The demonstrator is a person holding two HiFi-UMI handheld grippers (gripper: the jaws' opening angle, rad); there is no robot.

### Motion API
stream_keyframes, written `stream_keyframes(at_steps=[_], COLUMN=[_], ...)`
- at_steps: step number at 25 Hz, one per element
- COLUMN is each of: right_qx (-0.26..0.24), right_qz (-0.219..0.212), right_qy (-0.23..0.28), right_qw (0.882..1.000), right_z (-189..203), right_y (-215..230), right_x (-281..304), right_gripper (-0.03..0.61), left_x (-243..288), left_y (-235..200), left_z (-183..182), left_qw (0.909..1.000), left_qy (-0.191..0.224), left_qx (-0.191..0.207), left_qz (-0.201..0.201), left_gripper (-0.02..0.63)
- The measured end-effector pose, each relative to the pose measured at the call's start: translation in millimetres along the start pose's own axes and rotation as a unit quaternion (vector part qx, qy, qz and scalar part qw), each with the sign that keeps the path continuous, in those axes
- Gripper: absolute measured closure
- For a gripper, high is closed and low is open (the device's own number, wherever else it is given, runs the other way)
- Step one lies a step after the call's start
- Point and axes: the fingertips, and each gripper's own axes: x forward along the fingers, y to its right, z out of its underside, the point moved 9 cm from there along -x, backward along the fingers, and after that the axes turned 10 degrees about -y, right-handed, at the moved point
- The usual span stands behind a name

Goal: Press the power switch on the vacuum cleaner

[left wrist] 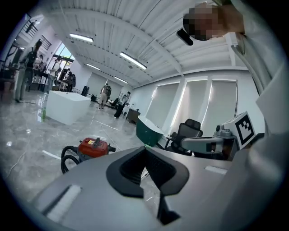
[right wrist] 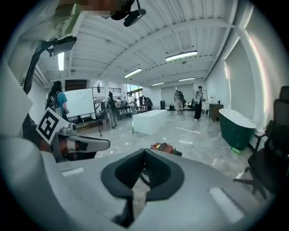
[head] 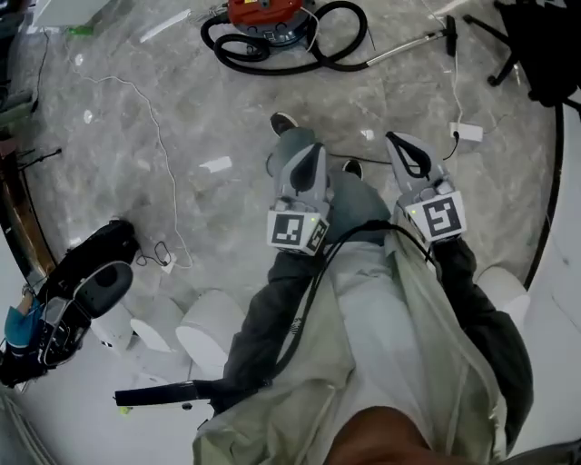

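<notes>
Holding left gripper (head: pixel 309 147) and right gripper (head: pixel 394 140) side by side above the shoes (head: pixel 283 121), both aimed at the vacuum (head: pixel 263 14). Pinched tip to tip on both, empty.

Well apart from the vacuum: red body at the far side of the floor (head: pixel 109 182), ringed by black hose (head: pixel 272 62), wand (head: pixel 408 44) running off to the right.

Lying in between: thin white cable (head: pixel 159 136) snaking down the left, white adapter (head: pixel 467 133) on the right.

Off to the sides: black bag (head: pixel 86 272) at the left edge, white cylinder (head: pixel 211 329) beside it, chair (head: pixel 536 45) at the far right corner.

Beyond the vacuum in the right gripper view: white block (right wrist: pixel 151 122), green tub (right wrist: pixel 237 126), people far back.
</notes>
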Motion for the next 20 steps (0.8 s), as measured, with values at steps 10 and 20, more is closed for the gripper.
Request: stream_keyframes(at_steps=[10,20], right_qx=[0.031,0.022], right_qz=[-0.003,-0.008], right_qy=[0.047,0.073], right_qw=[0.998,0.997], right_z=[35.8,71.2], right_y=[-44.6,-136.0], right_x=[-88.7,-167.2], right_gripper=[0.578,0.578], left_x=[-114.4,-209.7], left_y=[32.6,80.6], left_z=[22.7,64.7], left_qw=[0.9986,0.9965], left_qy=[0.018,0.072], left_qx=[-0.001,0.011], left_qz=[-0.049,-0.042], left_gripper=[0.607,0.607])
